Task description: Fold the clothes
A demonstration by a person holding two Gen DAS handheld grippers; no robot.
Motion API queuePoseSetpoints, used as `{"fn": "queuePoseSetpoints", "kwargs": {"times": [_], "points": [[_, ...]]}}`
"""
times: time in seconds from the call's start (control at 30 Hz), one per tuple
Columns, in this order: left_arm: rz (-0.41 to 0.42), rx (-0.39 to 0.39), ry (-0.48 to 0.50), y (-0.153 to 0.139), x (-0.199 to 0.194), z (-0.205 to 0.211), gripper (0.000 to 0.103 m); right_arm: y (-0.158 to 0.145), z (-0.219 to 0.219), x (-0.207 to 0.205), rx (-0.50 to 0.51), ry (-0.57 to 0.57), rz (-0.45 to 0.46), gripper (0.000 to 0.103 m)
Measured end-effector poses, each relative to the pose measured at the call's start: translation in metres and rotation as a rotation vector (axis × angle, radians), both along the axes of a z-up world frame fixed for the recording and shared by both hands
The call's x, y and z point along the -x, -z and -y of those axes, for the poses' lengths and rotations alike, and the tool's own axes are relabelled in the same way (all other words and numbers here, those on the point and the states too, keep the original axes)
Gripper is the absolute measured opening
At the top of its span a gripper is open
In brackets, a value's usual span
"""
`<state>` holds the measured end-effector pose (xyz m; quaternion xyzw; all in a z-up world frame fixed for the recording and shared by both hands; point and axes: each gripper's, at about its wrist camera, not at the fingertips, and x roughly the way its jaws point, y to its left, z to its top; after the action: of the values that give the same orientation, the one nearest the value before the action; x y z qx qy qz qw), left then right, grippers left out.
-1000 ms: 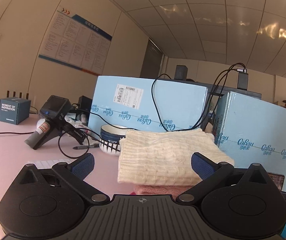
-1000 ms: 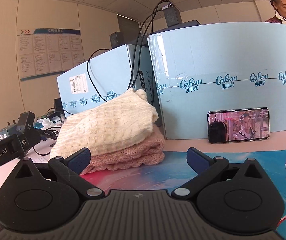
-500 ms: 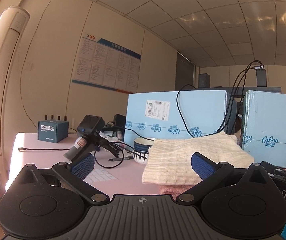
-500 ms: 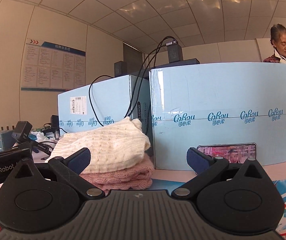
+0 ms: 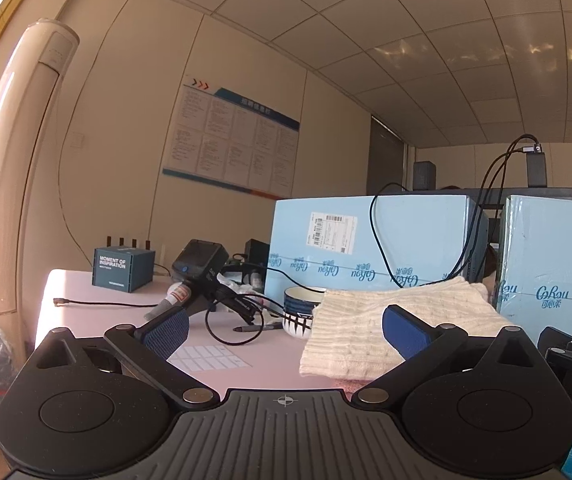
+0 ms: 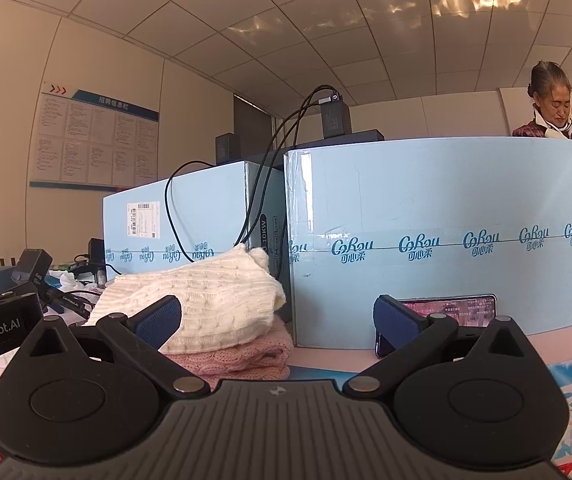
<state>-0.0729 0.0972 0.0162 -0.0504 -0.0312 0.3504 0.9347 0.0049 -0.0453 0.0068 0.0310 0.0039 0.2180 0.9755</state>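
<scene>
A folded cream knit sweater (image 5: pixel 390 320) lies on top of a folded pink knit sweater (image 6: pixel 241 354) on the table; the cream one also shows in the right wrist view (image 6: pixel 205 300). My left gripper (image 5: pixel 286 328) is open and empty, low near the table, with the stack ahead to its right. My right gripper (image 6: pixel 277 322) is open and empty, with the stack ahead to its left. The pink sweater is mostly hidden in the left wrist view.
Light blue cartons (image 6: pixel 438 240) stand behind the stack, cables draped over them. A phone (image 6: pixel 450 314) leans on the right carton. A bowl (image 5: pixel 300 310), a marker, a handheld camera (image 5: pixel 199 268) and a small box (image 5: pixel 121 270) sit on the pink table (image 5: pixel 97 316). A woman (image 6: pixel 552 100) stands behind.
Both grippers have drawn back and lowered, tilting up, so the sweater stack looks smaller and farther. Both stay open. The stack has not moved.
</scene>
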Motion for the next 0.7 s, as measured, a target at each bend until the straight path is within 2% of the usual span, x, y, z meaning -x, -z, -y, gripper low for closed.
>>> {"fn": "queuePoseSetpoints", "kwargs": {"times": [0.37,0.7], "points": [[0.033,-0.023,-0.018,0.0001,0.0061,0.0044,0.103,0.0,-0.0064,0.0008,0.028,-0.05,0.003,0.103],[0.017,-0.034,-0.028,-0.0004,0.0041,0.0068,0.103,-0.0002,-0.0052,0.0014,0.015,-0.061,0.005,0.103]]}}
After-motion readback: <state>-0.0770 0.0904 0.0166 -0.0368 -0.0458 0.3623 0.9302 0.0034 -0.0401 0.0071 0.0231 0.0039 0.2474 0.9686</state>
